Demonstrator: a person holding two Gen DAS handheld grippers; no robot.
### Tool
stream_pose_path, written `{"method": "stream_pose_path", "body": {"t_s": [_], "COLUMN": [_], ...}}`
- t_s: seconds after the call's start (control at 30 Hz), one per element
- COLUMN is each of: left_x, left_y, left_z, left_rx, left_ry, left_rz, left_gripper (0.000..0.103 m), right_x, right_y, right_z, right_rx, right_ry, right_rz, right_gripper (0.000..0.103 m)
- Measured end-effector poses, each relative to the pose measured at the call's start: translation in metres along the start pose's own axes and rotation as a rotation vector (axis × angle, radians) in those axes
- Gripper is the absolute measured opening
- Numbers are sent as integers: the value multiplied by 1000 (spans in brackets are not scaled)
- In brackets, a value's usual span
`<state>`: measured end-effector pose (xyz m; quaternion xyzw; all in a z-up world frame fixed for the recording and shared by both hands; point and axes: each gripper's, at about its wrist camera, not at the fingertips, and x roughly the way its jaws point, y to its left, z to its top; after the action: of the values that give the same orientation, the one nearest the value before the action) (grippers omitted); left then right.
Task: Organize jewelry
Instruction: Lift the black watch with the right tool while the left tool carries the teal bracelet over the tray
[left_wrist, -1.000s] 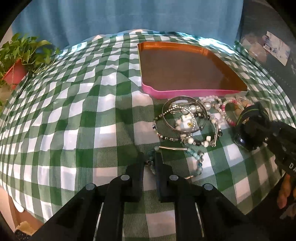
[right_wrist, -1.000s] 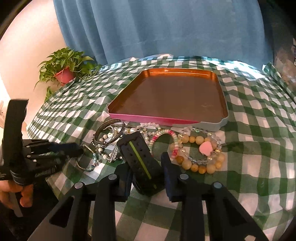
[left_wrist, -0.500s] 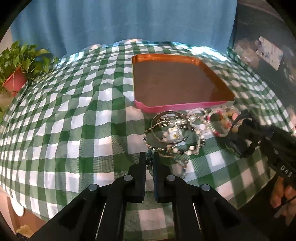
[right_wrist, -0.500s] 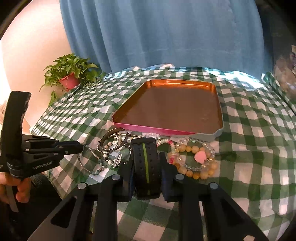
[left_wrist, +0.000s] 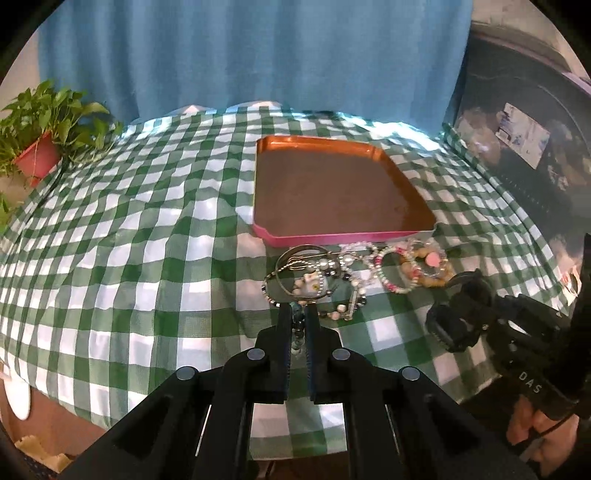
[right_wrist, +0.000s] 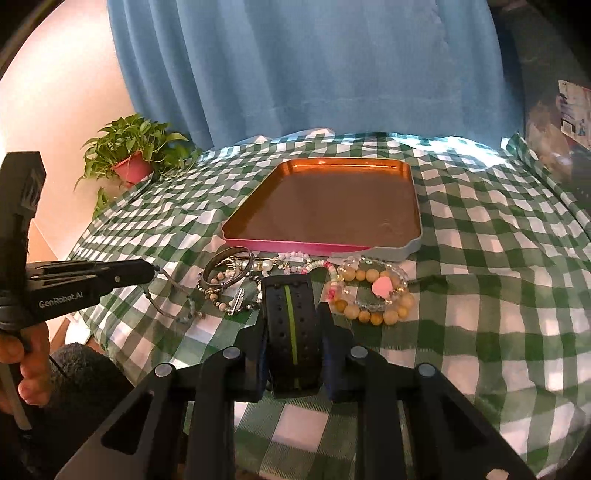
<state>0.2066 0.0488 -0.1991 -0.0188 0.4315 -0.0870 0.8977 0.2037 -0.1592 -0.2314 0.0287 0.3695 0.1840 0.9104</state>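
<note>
My left gripper (left_wrist: 297, 314) is shut on a teal beaded bracelet (left_wrist: 297, 332) and holds it lifted; from the right wrist view it hangs from the left gripper (right_wrist: 149, 273) down to the cloth (right_wrist: 173, 306). My right gripper (right_wrist: 291, 314) is shut on a black watch band with a green stripe (right_wrist: 291, 325), also seen in the left wrist view (left_wrist: 456, 321). A pile of bracelets (left_wrist: 332, 273) lies in front of the empty copper tray with a pink rim (left_wrist: 332, 188). A yellow bead bracelet with a pink heart (right_wrist: 380, 291) lies at the pile's right.
The table has a green and white checked cloth (left_wrist: 147, 240). A potted plant (left_wrist: 40, 147) stands at the far left edge. A blue curtain (right_wrist: 295, 66) hangs behind. The cloth's front edge drops off below both grippers.
Both grippers have risen and drawn back from the pile. The left one closed on the teal bracelet and lifted it. The right one turned the watch band upright.
</note>
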Motion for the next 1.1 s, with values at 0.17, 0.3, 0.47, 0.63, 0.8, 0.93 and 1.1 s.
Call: {"method": "stream_pose_path", "body": {"t_s": [0.17,0.3,0.47,0.63,0.8,0.93,1.1], "left_x": [-22,-45,-71,-99,-126,-145,-157], "left_y": [-7,-12,-18,-25,-35,-41,-50], "left_z": [0,3,8,13,21,33,57], "left_rx": [16,31,35,43,57,63,95], "left_ry": [-32,-69,-112,-160,-213,-250,-279], "left_rz": [-8,-16,-30,-49,-68,-119,-184], "left_gripper": [7,7,7,7,7,7,7], "right_x": [-10,-23,-40,-63,-89,-106,-124], "right_y": [1,0,4,10,17,23,31], "right_z": [-2,-5,-5,0,16,33,59], "right_rx": [11,32,30,29,36,38,8], "right_ry": [0,0,-6,-14,-43,-69,-136], "right_rz": [-3,-23,-44,-58,-55,-50,-32], "right_gripper": [21,21,21,21,21,21,21]}}
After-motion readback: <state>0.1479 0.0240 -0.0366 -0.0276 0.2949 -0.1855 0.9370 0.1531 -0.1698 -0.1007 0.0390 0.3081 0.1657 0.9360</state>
